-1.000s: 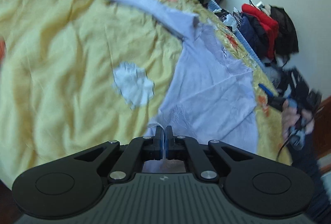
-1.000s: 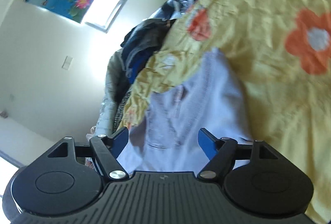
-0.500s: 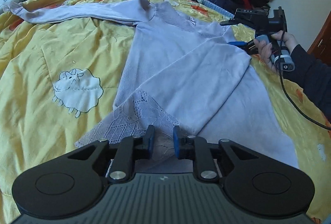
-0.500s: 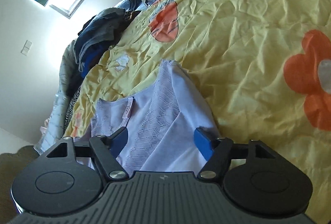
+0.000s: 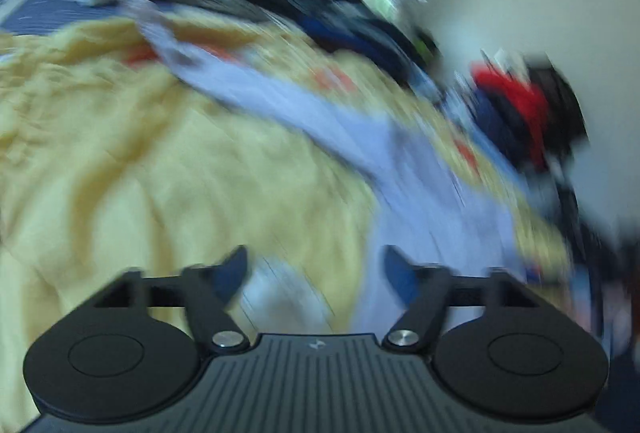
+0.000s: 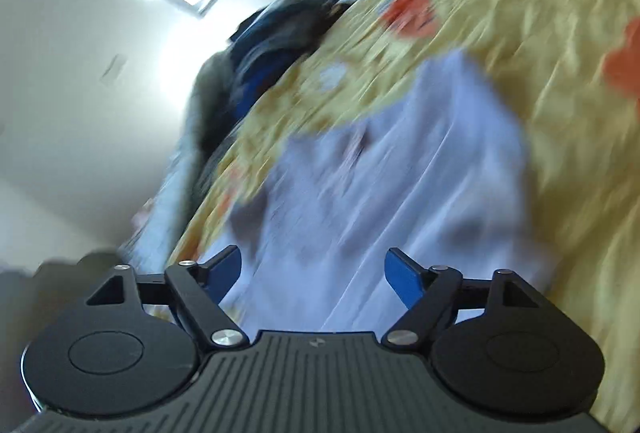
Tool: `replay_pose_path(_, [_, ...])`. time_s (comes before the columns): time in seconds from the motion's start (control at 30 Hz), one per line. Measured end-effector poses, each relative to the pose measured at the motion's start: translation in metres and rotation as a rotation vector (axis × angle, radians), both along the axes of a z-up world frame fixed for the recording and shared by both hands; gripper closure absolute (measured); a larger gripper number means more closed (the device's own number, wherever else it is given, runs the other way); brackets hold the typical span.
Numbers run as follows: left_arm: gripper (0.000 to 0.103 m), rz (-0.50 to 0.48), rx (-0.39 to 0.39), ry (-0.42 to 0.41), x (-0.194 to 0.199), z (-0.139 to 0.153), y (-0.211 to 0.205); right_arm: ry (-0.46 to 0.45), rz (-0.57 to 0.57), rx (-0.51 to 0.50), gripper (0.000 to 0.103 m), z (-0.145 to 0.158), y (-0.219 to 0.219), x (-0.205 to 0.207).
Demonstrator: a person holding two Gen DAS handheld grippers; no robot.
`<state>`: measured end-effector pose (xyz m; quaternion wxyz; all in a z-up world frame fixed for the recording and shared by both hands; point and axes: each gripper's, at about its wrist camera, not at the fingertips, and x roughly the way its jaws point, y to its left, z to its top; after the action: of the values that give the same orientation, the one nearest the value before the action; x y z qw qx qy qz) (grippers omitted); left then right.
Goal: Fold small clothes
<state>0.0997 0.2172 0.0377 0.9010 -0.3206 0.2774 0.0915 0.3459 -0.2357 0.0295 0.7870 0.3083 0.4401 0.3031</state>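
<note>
A pale lilac long-sleeved top point(image 5: 420, 201) lies spread on a yellow bedspread point(image 5: 140, 173), one sleeve point(image 5: 260, 93) stretched toward the far left. Both views are motion-blurred. My left gripper point(image 5: 316, 269) is open and empty, above the bedspread just left of the top's lower edge. My right gripper point(image 6: 314, 273) is open and empty, hovering over the top point(image 6: 380, 193) near its neck end.
The yellow bedspread point(image 6: 540, 33) has orange and white flower patches. Piles of dark, blue and red clothes point(image 5: 516, 109) sit along the far side of the bed against the wall. Dark clothes point(image 6: 276, 37) lie at the bed's head under a window.
My left gripper let go of the top's hem, opened wide and swung left. My right gripper stayed open and shifted over the top.
</note>
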Motion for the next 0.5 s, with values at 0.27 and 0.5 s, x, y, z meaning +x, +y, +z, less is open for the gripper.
replay_pose_path(0.27, [0.018,0.436,-0.169,-0.059,0.080,-0.011,0.159,-0.272,0.173,-0.346,0.020,-0.007,0.060,-0.088])
replay_pose_path(0.5, [0.019,0.479,-0.242,0.011,0.133,-0.039,0.200,-0.330,0.158,-0.335,0.013,-0.018,0.058,-0.096])
